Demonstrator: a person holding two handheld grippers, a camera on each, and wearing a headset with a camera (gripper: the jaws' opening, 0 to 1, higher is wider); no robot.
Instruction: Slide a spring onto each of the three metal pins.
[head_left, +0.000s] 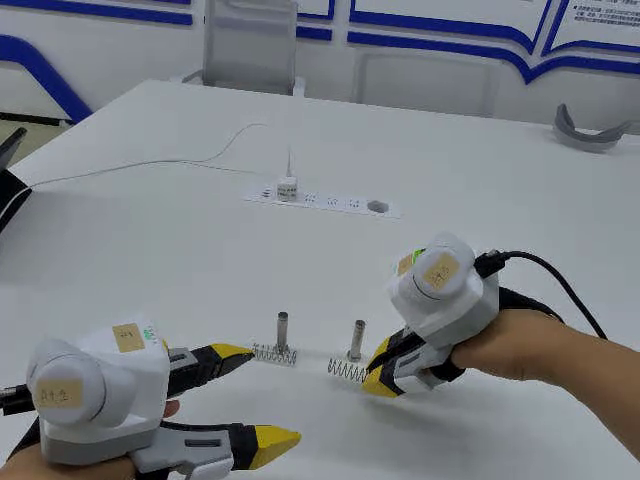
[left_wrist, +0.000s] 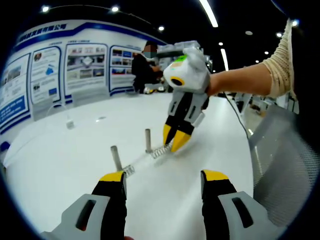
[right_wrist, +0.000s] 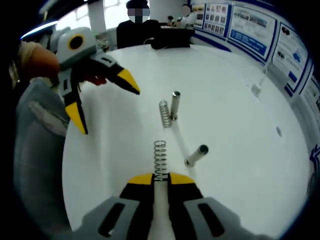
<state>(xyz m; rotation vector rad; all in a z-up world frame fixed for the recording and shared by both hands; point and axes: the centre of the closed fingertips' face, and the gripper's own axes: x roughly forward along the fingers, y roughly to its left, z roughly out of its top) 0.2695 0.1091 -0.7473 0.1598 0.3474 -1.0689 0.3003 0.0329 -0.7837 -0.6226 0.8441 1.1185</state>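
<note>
Yellow-tipped and spread wide, the left gripper (head_left: 268, 395) sits released at the near left of the white table (head_left: 150, 250). Its farther tip is just beside one end of the loose spring (head_left: 274, 353). That spring lies flat on the table at the foot of the left pin (head_left: 282, 328), which stands upright.

To the right, the right gripper (head_left: 372, 378) is clenched on one end of the held spring (head_left: 346, 369). The rest of the coil juts out level to the left, just near of the foot of the right pin (head_left: 358, 340), which is also upright. Whether the coil touches that pin cannot be told. In the right gripper view the coil runs straight out from the closed tips, with the right pin just to its right and the left pin farther on. Both springs are off the pins.

Farther back, a power strip (head_left: 320, 200) lies on the table with a thin cable (head_left: 150, 165) trailing left. A chair (head_left: 250, 45) stands at the far edge.
</note>
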